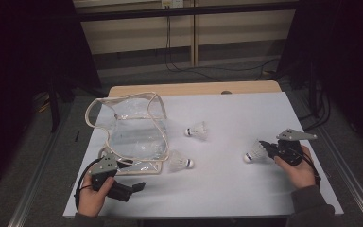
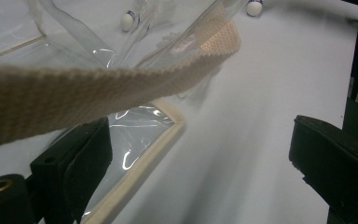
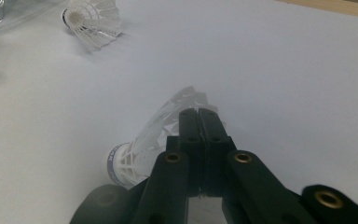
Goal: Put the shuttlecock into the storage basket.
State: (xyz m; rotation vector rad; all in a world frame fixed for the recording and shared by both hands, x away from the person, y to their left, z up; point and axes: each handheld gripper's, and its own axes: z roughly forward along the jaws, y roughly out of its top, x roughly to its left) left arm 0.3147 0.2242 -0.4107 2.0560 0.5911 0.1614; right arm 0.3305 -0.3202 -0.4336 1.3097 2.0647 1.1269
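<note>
Shuttlecock (image 1: 254,152) at right side of white table (image 1: 246,118), skirt pinched in right gripper (image 1: 266,148), cork pointing left toward table centre. 2 more shuttlecocks lie loose: one mid-table (image 1: 197,131), one (image 1: 180,162) just beside the clear bag (image 1: 132,127). Bag sits at left, beige-trimmed, strap looped up over its mouth. Left gripper (image 1: 130,175) rests at the bag's near edge.

Left gripper view: jaws stand wide apart, nothing pressed between them. Beige strap (image 2: 74,93) crosses above the left jaw, not clamped (contact with the jaw itself unclear). Bag's trimmed edge (image 2: 140,158) lies below on the table.

Right gripper view: jaws closed together on the feather skirt of the held shuttlecock (image 3: 135,149); blue-banded cork sticks out to the left. Mid-table shuttlecock (image 3: 93,18) farther off.

Judgement: step in hand is the pick-up of shuttlecock 1 of 3, bag loading not begun. Next move likely calls for the left gripper to take the strap or rim and hold the mouth open, while the right carries its shuttlecock across, well clear of the loose ones.
</note>
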